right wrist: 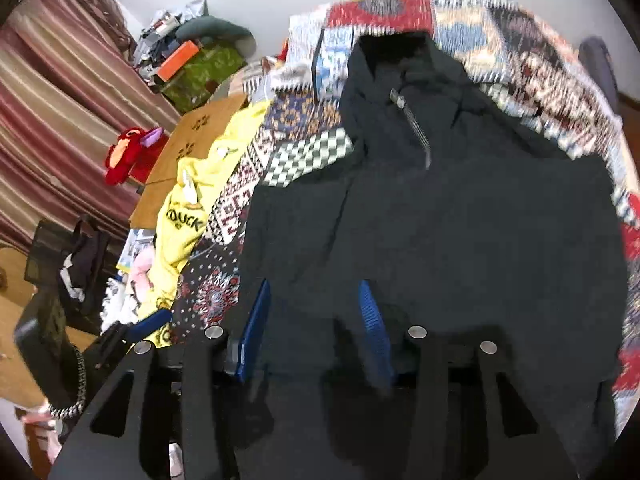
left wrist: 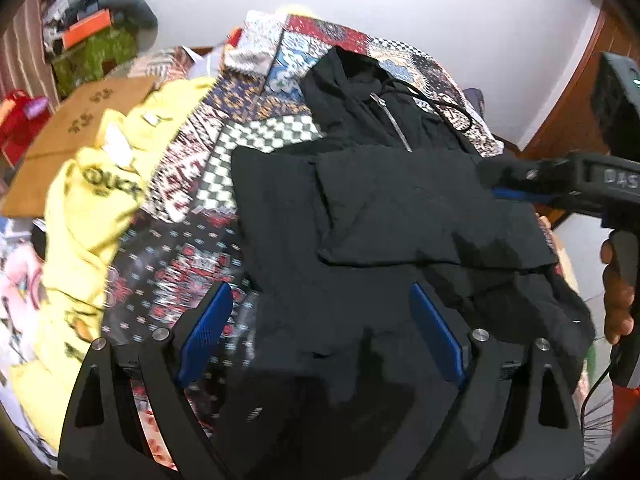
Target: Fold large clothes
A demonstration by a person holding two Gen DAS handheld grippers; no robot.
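My right wrist view is smeared with motion blur: the patchwork bedspread (right wrist: 532,64) along the top and right is streaked, its patterns unreadable. The black hooded jacket (right wrist: 440,216) runs under my right tongs (right wrist: 316,320) at the bottom, its hem hidden by the black frame. In my left wrist view the yellow garment (left wrist: 96,216) at the left is blurred, its print only partly legible. My right hand (left wrist: 618,296) is cut by the right edge.
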